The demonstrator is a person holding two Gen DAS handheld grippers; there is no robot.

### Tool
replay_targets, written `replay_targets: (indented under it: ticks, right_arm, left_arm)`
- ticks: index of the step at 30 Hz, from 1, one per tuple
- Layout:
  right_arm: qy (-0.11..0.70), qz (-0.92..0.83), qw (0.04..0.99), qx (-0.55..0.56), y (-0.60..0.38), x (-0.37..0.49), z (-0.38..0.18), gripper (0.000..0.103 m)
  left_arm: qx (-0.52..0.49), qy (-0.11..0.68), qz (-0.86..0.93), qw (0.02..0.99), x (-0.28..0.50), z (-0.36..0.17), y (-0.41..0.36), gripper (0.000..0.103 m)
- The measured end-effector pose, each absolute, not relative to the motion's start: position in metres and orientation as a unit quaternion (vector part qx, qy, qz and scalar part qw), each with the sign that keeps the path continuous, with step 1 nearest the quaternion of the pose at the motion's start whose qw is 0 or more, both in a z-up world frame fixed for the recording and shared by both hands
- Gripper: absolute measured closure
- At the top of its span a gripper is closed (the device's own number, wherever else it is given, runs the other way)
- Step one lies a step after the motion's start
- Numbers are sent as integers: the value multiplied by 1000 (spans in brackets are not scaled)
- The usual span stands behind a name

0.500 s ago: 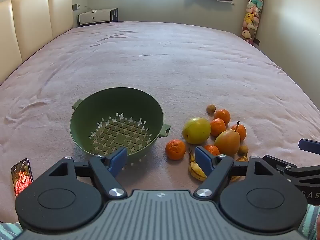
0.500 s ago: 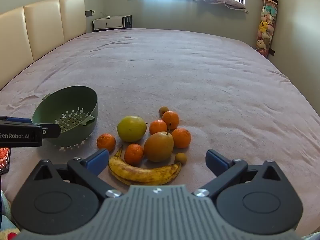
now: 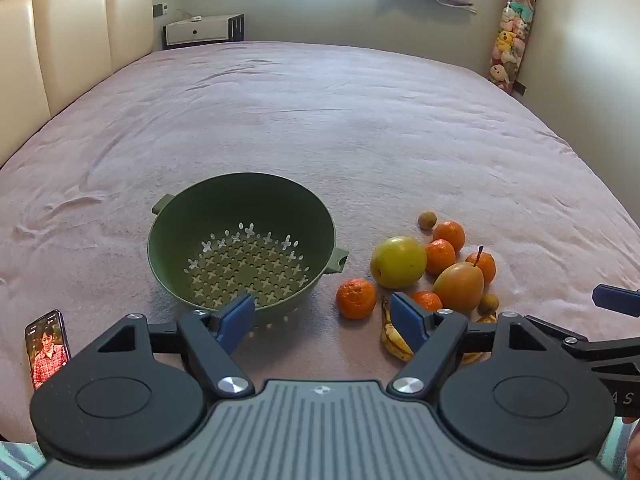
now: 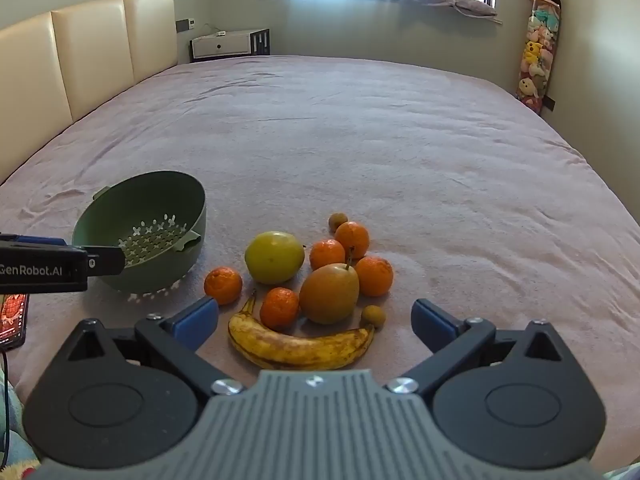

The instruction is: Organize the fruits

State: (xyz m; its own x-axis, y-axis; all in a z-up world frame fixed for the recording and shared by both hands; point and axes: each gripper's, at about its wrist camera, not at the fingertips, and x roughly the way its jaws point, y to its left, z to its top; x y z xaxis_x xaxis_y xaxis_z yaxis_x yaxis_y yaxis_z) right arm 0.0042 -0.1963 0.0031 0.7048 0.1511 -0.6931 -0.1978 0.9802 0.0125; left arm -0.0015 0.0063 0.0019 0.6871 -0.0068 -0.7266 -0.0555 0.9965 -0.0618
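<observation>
An empty green colander (image 3: 240, 240) sits on the pink bedspread; it also shows in the right wrist view (image 4: 148, 224). To its right lies a fruit pile: a yellow-green apple (image 4: 274, 257), a brown pear (image 4: 329, 293), several tangerines such as one by itself (image 4: 223, 285), a spotted banana (image 4: 300, 346) and small longans (image 4: 373, 316). My left gripper (image 3: 322, 320) is open and empty, just short of the colander and the lone tangerine (image 3: 355, 298). My right gripper (image 4: 316, 318) is open and empty, its jaws either side of the banana.
A phone (image 3: 47, 346) with a lit screen lies at the near left. A cream headboard (image 3: 60, 52) runs along the left. A white nightstand (image 3: 200, 32) and a plush-toy rack (image 3: 512, 44) stand at the far wall.
Both grippers have shifted very slightly; the fruit and colander have not moved, and both grippers stay open.
</observation>
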Motion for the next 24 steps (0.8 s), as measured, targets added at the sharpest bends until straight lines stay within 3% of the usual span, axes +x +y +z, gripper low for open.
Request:
replay_targets:
  ticks: [24]
  right_arm:
    - [387, 84, 918, -8, -203, 10, -5, 4]
  left_arm:
    - [-40, 396, 12, 917, -2, 4, 1, 13]
